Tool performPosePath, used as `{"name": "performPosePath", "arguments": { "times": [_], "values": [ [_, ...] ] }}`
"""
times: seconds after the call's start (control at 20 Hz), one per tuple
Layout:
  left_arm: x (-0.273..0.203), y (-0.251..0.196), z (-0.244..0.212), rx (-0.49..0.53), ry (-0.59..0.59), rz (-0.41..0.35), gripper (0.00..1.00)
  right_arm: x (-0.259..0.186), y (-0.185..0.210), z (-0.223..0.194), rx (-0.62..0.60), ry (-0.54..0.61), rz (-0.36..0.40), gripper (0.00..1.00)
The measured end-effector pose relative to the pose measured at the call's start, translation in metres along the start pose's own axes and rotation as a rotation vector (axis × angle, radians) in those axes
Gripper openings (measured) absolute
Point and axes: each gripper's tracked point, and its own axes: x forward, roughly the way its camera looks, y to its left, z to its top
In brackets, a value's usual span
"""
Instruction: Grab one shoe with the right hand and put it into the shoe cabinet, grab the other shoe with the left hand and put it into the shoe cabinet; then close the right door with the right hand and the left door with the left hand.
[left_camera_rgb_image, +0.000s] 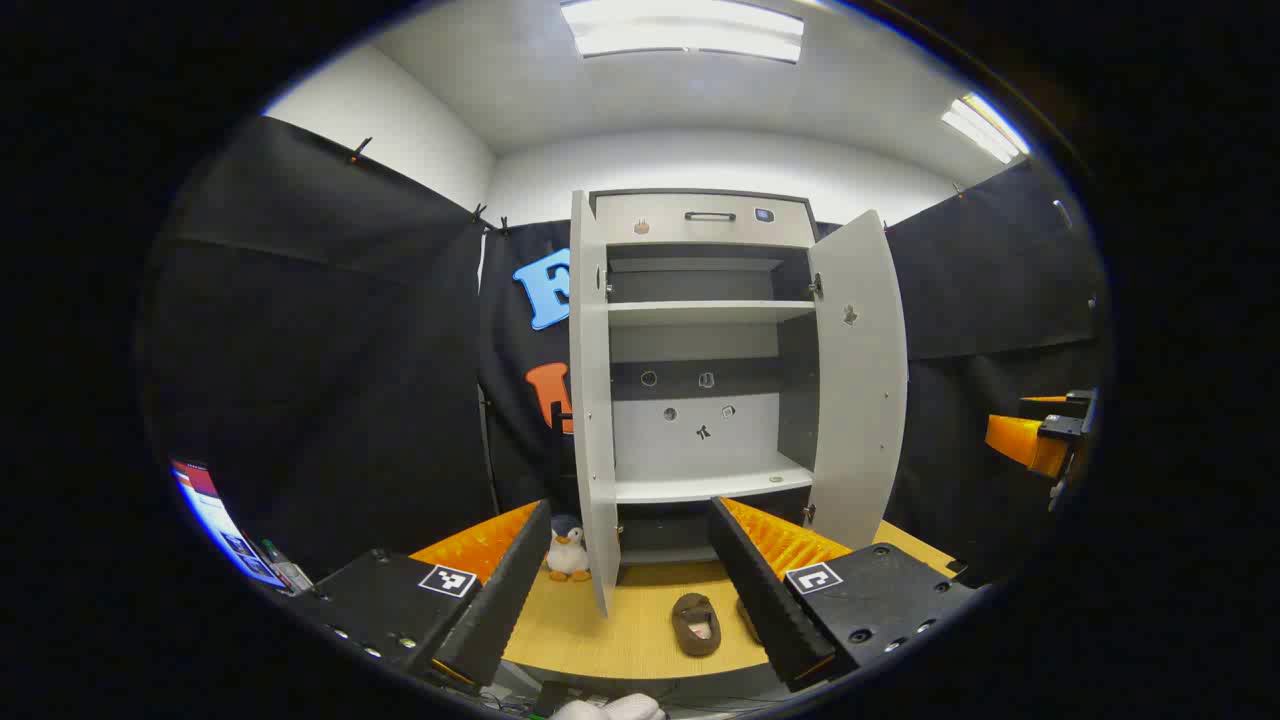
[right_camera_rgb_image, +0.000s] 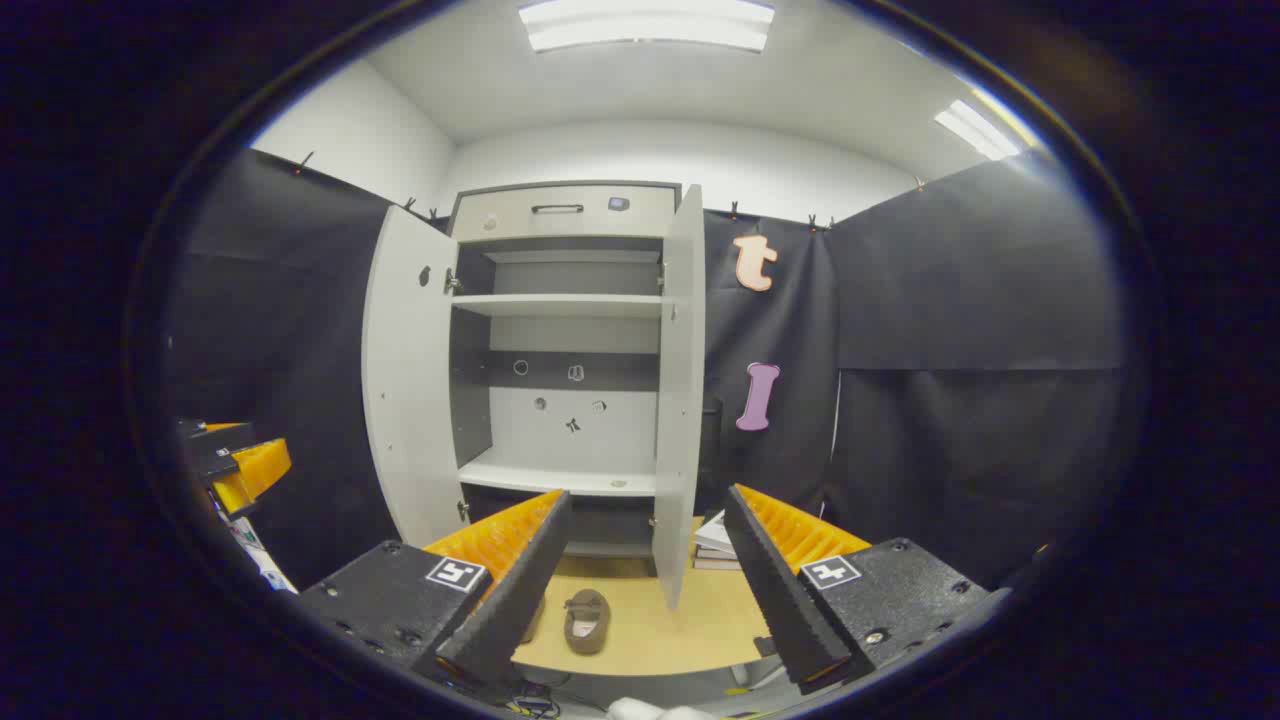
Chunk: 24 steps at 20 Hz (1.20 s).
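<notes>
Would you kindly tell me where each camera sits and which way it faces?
Left gripper view: rides the left gripper, facing the open grey shoe cabinet; right gripper at its right edge.
Right gripper view: rides the right gripper, facing the cabinet from further right; left gripper at its left edge.
Shared: cabinet, brown slipper.

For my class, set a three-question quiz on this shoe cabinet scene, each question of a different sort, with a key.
1. True or false: both doors of the shoe cabinet are open.
2. Where does the brown shoe lie? A) on a shelf B) on the table in front of the cabinet C) in the left gripper
3. Fill in: the toy beside the left door is a ____.

Key: 1 true. 2 B. 3 penguin.
</notes>
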Motion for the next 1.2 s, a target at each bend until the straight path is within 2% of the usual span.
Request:
{"name": "performPosePath", "arguments": {
  "times": [0.35,0.4,0.45,0.75,0.95,1.1,1.15,1.2],
  "values": [
    [0.001,0.002,-0.005,-0.003,0.014,0.006,0.96,0.002,0.003,-0.008,-0.012,0.013,-0.008,0.99],
    [0.001,0.002,-0.005,-0.002,0.018,0.005,1.00,0.003,0.003,-0.009,-0.025,0.015,-0.014,0.99],
    [0.001,0.003,-0.007,-0.002,0.022,0.005,0.96,0.003,0.001,-0.009,-0.034,0.014,-0.025,0.99],
    [0.001,0.003,-0.009,-0.005,0.028,0.013,0.96,0.007,0.019,-0.022,-0.029,0.043,0.007,0.99],
    [-0.001,0.009,-0.013,-0.020,0.028,0.039,0.96,0.033,0.039,-0.059,-0.080,0.119,0.058,0.99],
    [-0.008,0.023,-0.021,-0.022,0.035,0.074,0.96,0.064,0.064,-0.103,-0.077,0.217,0.126,1.00],
    [-0.006,0.025,-0.022,-0.026,0.044,0.086,1.00,0.075,0.071,-0.120,-0.077,0.257,0.146,1.00],
    [-0.004,0.026,-0.024,-0.030,0.051,0.093,0.96,0.086,0.078,-0.143,-0.078,0.299,0.166,0.99]
  ]
}}
